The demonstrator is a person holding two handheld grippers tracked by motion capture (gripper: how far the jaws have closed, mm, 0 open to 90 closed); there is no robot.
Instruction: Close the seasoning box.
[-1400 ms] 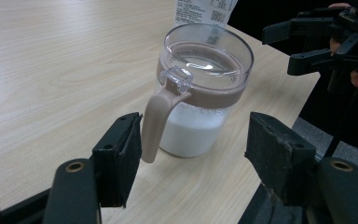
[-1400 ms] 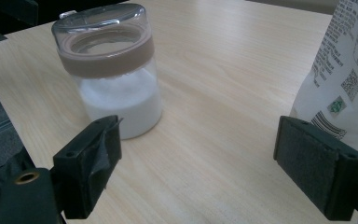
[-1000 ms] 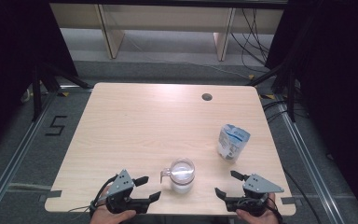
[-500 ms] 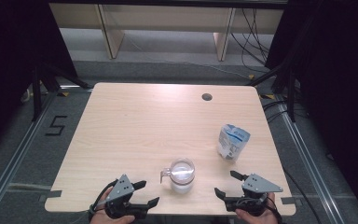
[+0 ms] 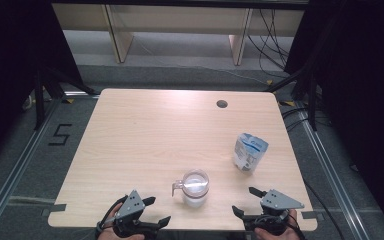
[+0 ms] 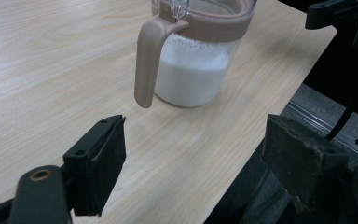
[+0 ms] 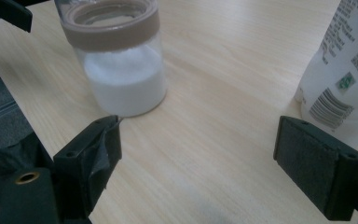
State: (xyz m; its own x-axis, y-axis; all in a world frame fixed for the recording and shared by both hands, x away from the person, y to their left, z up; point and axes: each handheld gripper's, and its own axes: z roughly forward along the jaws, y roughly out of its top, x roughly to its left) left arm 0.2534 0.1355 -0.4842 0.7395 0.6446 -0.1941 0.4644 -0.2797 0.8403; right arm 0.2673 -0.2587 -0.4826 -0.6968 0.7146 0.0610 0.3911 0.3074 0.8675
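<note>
Inspection at the near edge of the surface (image 5: 145, 135). My left hand-held gripper (image 5: 152, 210) was released, its jaws having just been opening, with nothing between them; in the left gripper view its pads (image 6: 109, 156) stood wide apart, short of the jar's handle (image 6: 145, 60). My right hand-held gripper (image 5: 245, 201) was likewise released and empty, jaws spread, resting near the front right corner.

The jar (image 5: 195, 187) stood upright on the surface between the two grippers, near the front edge, its handle turned toward my left side. It was clear-walled with a tan collar (image 7: 116, 25) and roughly half full of white powder (image 7: 123, 77). I could not tell from these views whether a lid closed the mouth. The pouch (image 5: 250, 152) stood upright farther back on the right, well apart from the jar.

Risks noted, as judgement:
- The jar sat close to the front edge. A push from either gripper toward me could slide it off.
- A grasp on the handle alone would leave the weight hanging to one side; the jar could swing or tilt and spill powder if the mouth was open.
- The smooth glass wall offers the pads little purchase. A grip low on the curve could slip.
- The pouch looked light and soft. A sideways knock from the right gripper could topple it, and squeezing it high could buckle it.
</note>
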